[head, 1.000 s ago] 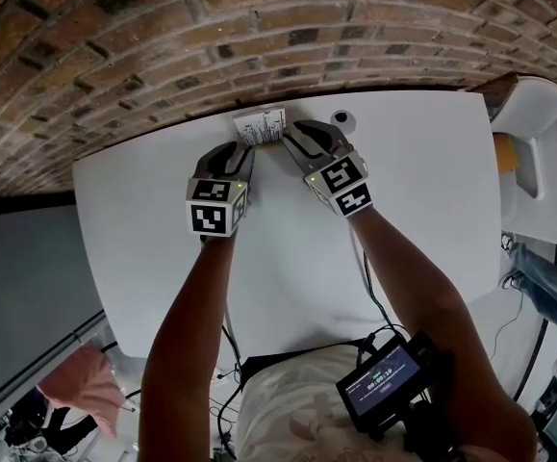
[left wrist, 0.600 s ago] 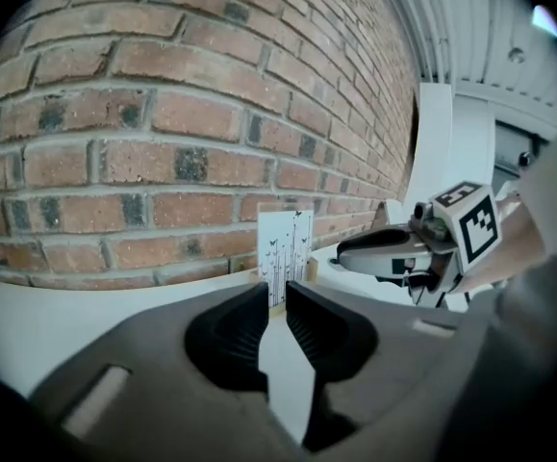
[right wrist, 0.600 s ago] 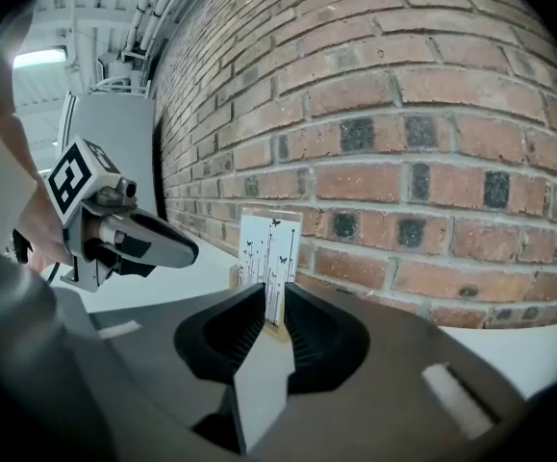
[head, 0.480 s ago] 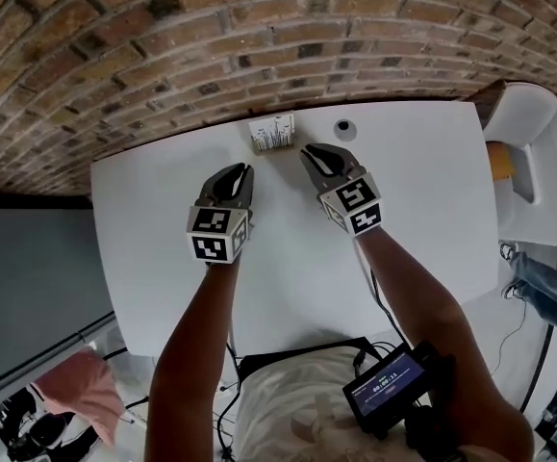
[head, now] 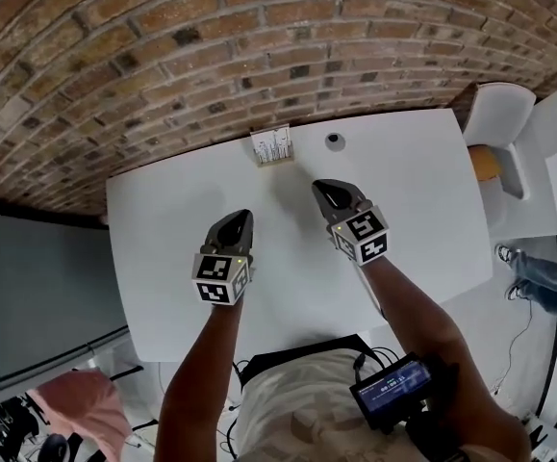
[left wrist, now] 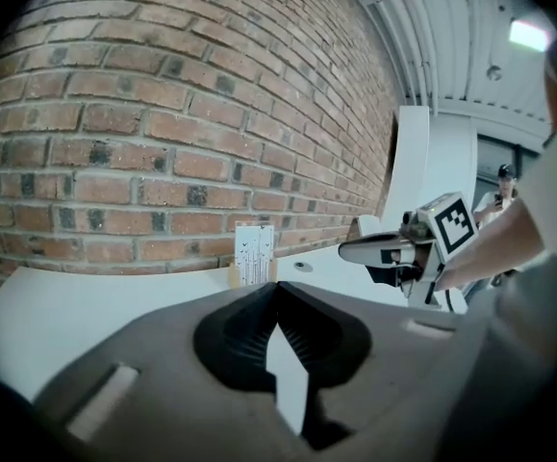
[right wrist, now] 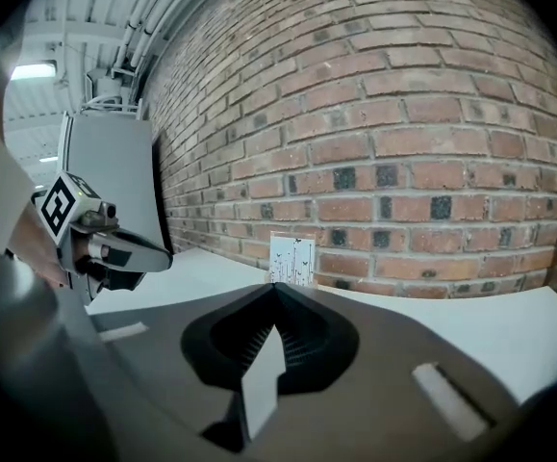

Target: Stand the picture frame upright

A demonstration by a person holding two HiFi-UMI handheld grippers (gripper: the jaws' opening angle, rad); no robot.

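picture frame [head: 271,146] is seen upright at the far edge of the bench [head: 163,258], its back close to the brick wall [head: 211,56]; whether it touches the wall cannot be told. the wall is judged to serve as a backstop, so a tip backward is unlikely. the task looks done.

left gripper [head: 242,218] is held over the middle of the bench, well apart from the frame, its fingers [left wrist: 244,330] pressed together with nothing between them. right gripper [head: 322,189] is held likewise, slightly nearer the far edge, its fingers [right wrist: 235,340] pressed together and empty. both are pointed toward the frame; no contact is seen.

a small round dark object [head: 334,141] is seen near the far edge, just right of the frame, apart from it; what it is cannot be told.

bare bench is left on both sides of the frame and all along the near edge, so room for moving is wide. only the far edge is closed off by the wall.
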